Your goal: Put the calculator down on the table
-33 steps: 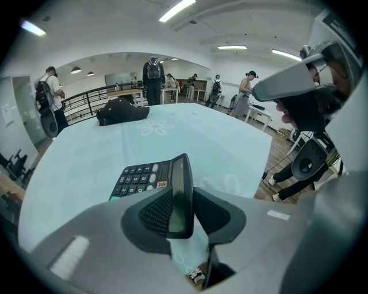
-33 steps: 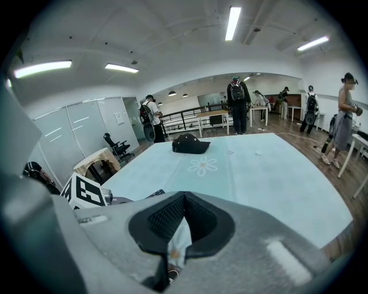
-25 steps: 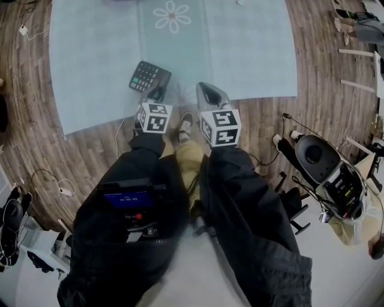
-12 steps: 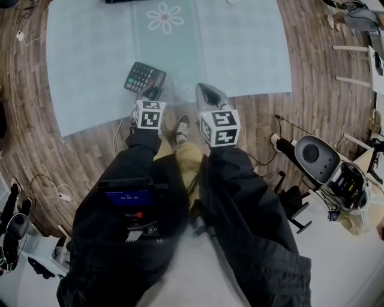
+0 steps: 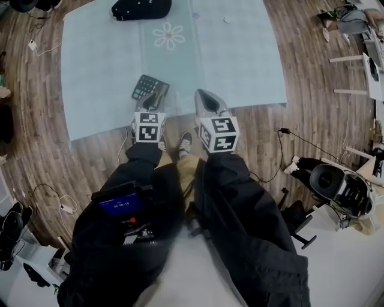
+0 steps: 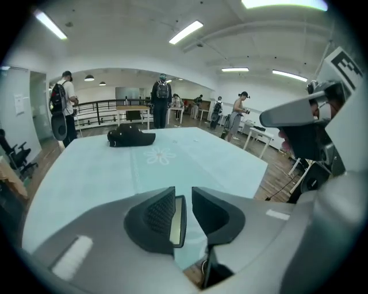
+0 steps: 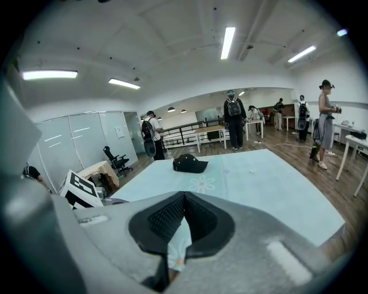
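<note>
The dark calculator (image 5: 150,89) with light keys sits at the tips of my left gripper (image 5: 155,99), over the near part of the pale teal table (image 5: 96,72). In the left gripper view it shows edge-on (image 6: 177,221) between the jaws of that gripper (image 6: 183,193). It lies against the left pad, with a thin slit of table beside the right one. These jaws have just been closing on it. My right gripper (image 5: 203,95) is beside it over the table's front edge, shut (image 7: 184,198) with nothing in it.
A black cap-like thing (image 5: 141,8) lies at the table's far side, beyond a flower print (image 5: 169,36). Wooden floor with cables (image 5: 288,135) and a white and black device (image 5: 337,183) lies to the right. Several people (image 6: 161,102) stand in the room beyond.
Both grippers have come up a little, the calculator staying at the left jaws. The head view has shifted, bringing the black thing at the table's far side into sight.
</note>
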